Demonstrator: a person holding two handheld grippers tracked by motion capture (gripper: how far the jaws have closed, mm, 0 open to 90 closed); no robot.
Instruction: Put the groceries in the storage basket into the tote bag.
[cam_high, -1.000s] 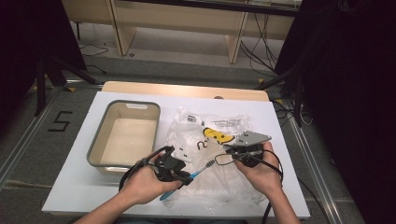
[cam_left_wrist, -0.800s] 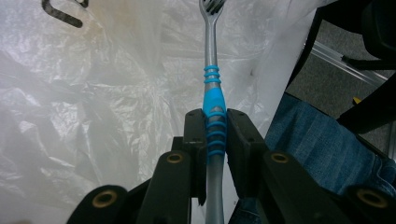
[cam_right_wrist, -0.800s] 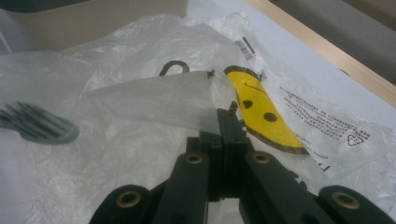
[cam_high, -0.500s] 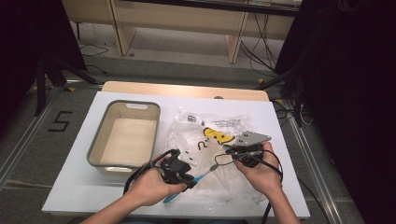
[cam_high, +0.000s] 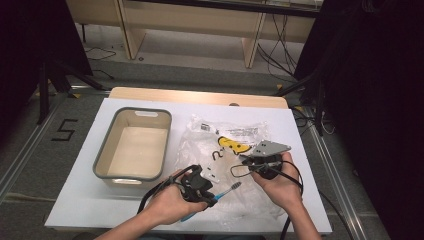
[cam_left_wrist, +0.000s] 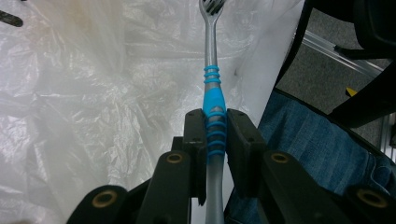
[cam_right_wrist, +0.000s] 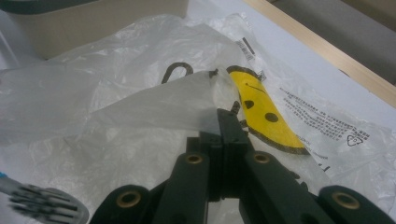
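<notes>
We see the toothbrush (cam_left_wrist: 213, 88) clamped by its blue-ringed handle in our left gripper (cam_left_wrist: 215, 126), its head out over the clear plastic bag (cam_high: 225, 150) on the white table (cam_high: 90, 210). Our right gripper (cam_right_wrist: 227, 122) pinches a fold of that bag. The grey-rimmed bin (cam_high: 107, 145) stands just left of it.

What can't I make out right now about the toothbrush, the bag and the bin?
- Toothbrush: in the left gripper view the head is cut off by the top edge and the handle end is hidden behind the left tool.
- Plastic bag: the right tool covers the pinched edge, so whether the mouth is open is unclear.
- Bag print: too small to read in the high view.
- Bin: near inside wall hidden by its rim.
</notes>
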